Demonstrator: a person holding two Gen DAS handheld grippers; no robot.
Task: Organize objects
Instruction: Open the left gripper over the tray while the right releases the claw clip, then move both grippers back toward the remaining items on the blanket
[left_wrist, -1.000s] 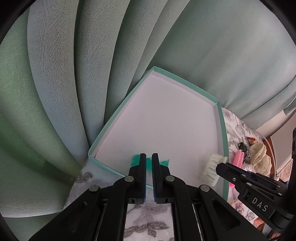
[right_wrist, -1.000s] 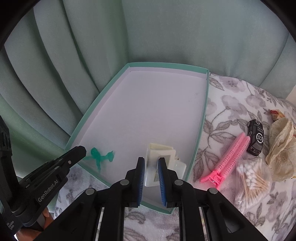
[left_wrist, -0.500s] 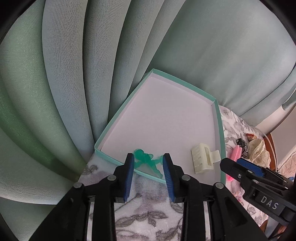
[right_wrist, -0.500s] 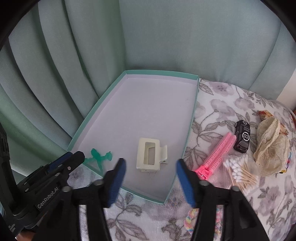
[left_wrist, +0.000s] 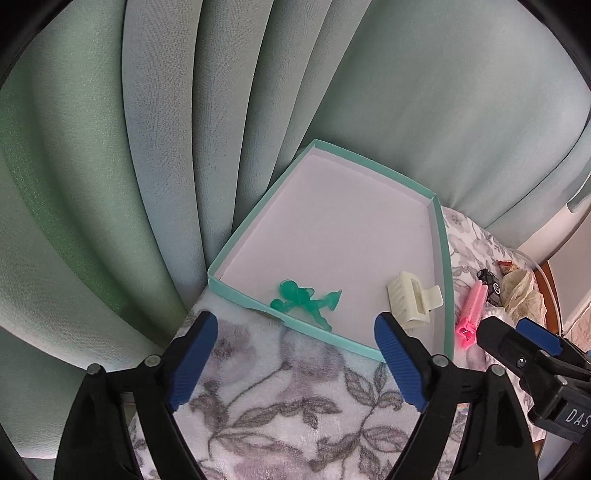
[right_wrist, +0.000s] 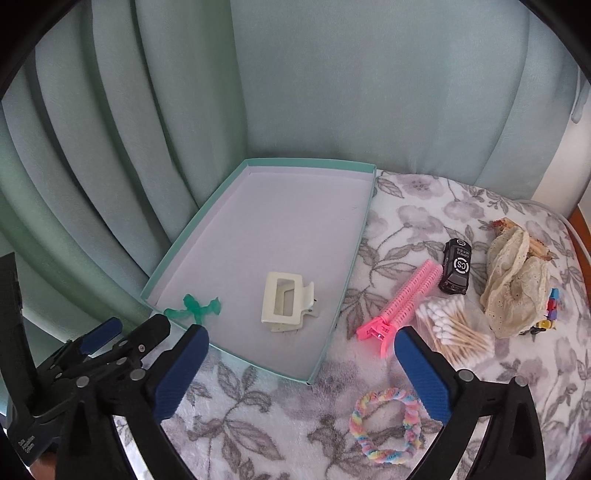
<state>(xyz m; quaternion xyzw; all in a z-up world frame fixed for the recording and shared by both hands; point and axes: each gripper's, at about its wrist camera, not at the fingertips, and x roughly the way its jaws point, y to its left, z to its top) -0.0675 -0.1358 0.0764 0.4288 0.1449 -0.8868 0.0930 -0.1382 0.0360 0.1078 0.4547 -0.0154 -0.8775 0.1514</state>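
A teal-rimmed shallow box (right_wrist: 354, 258) (left_wrist: 445, 258) with a white floor lies on the floral cloth. In it rest a small green figure (left_wrist: 306, 301) (right_wrist: 194, 308) near the front left corner and a cream hair claw clip (right_wrist: 284, 302) (left_wrist: 412, 299) near the front right. My left gripper (left_wrist: 295, 354) hangs open above the cloth just in front of the box, holding nothing. My right gripper (right_wrist: 301, 365) is also open and empty, pulled back over the box's front corner. To the right of the box lie a pink comb clip (right_wrist: 402, 302), cotton swabs (right_wrist: 454, 325) and a black toy car (right_wrist: 458, 266).
A pastel braided hair tie (right_wrist: 388, 424) lies on the cloth near the right gripper. A cream lace pouch (right_wrist: 513, 280) sits at the far right with small coloured bits beside it. Green curtains (right_wrist: 147, 110) hang close behind and left of the box.
Both grippers opened and drew back from the box. The left let go of the green figure and the right let go of the cream claw clip, both now lying in the box.
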